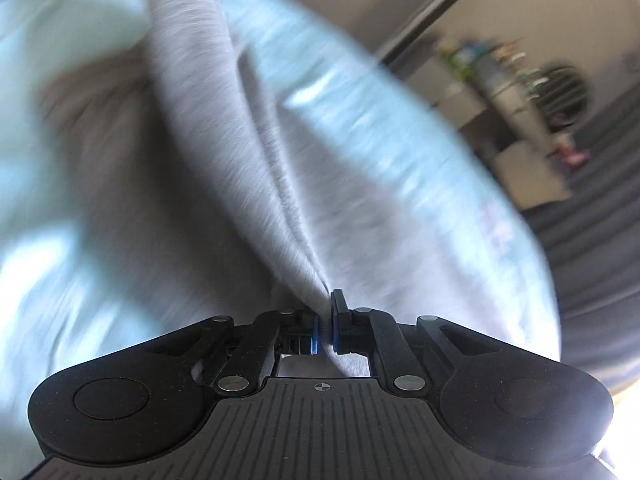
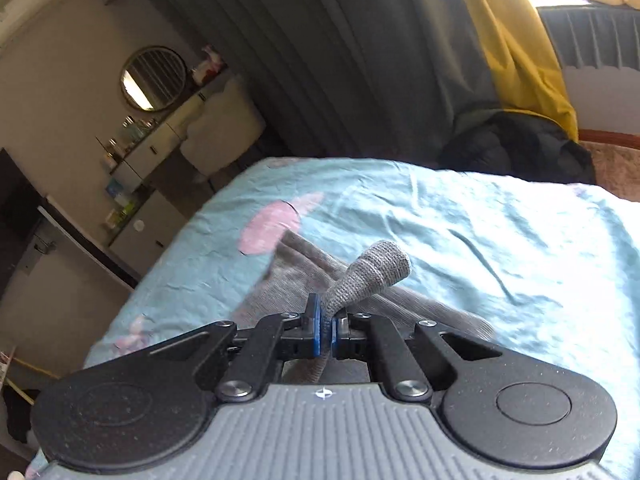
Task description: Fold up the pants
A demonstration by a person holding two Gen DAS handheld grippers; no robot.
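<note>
Grey knit pants (image 1: 224,152) stretch away from my left gripper (image 1: 326,330), which is shut on a pinched fold of the fabric; this view is blurred by motion. In the right wrist view my right gripper (image 2: 327,330) is shut on another part of the grey pants (image 2: 372,272), and a bunched end sticks up past the pads. More grey fabric lies on the bed just beyond the fingers. Both grippers hold the cloth above the light blue bedsheet (image 2: 480,232).
The bedsheet (image 1: 360,92) has pink patches (image 2: 268,224). A dark jacket (image 2: 516,144) and a yellow cloth (image 2: 516,48) lie at the bed's far side by grey curtains (image 2: 320,40). A white dresser with a round mirror (image 2: 154,78) stands left of the bed.
</note>
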